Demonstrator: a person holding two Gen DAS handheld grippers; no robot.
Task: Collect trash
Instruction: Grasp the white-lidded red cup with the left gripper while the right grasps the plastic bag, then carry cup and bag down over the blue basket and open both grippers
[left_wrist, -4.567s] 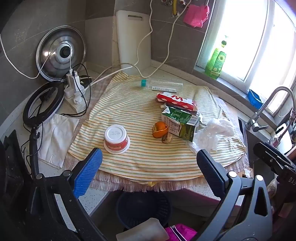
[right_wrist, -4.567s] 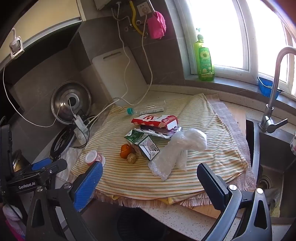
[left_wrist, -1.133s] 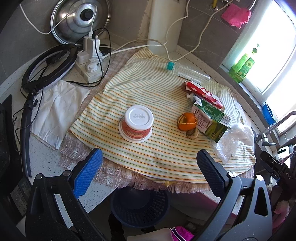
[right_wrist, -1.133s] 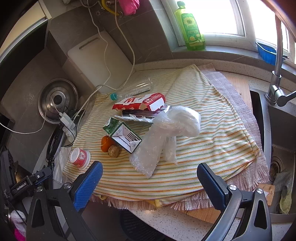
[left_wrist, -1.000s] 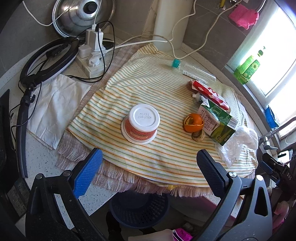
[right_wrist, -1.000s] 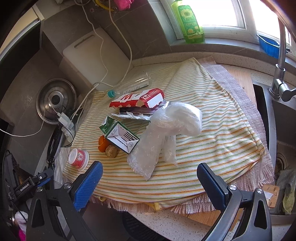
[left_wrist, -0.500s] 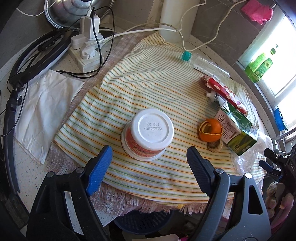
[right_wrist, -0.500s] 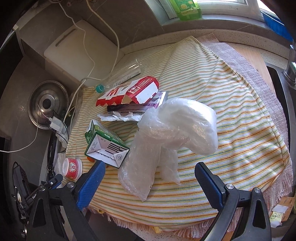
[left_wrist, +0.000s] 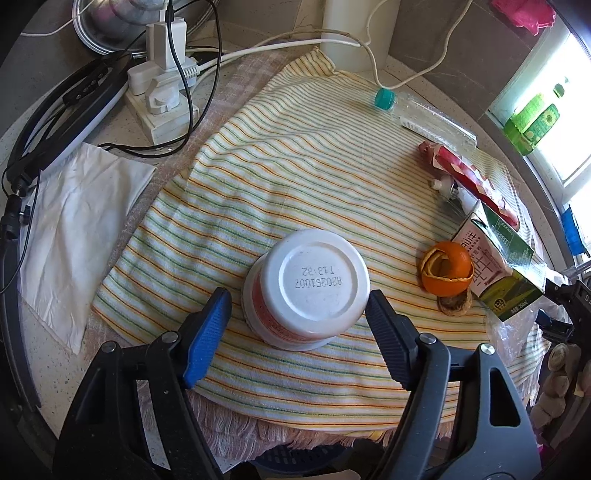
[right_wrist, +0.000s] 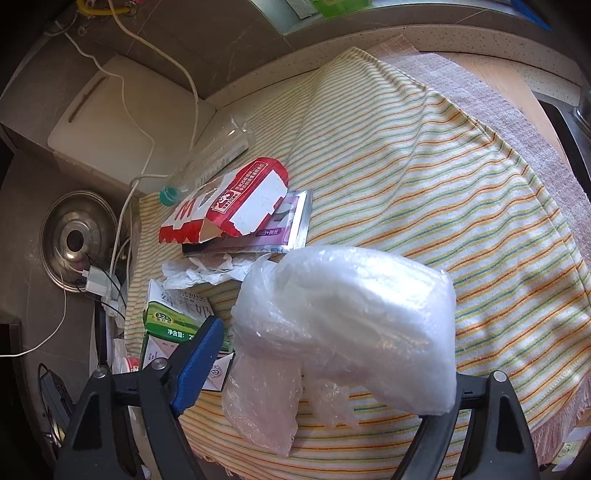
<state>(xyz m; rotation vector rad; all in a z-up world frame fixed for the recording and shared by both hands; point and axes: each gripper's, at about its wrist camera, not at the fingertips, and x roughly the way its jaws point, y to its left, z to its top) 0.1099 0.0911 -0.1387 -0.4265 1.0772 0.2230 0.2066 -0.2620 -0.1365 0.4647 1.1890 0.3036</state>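
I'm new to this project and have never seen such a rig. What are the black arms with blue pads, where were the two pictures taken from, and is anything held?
No robot here: a person carries a two-finger gripper in each hand, each with a fisheye camera looking along its fingers.

Left view: the left gripper straddles an upside-down white cup on a striped cloth. Its jaws are closing, with a gap still showing beside the blue pad, so the cup is not yet gripped. Nearby lie an orange peel and a green carton.

Right view: the right gripper is closing around a crumpled clear plastic bag; the bag hides the far finger, and no squeeze shows. Behind lie a red box and a clear bottle.
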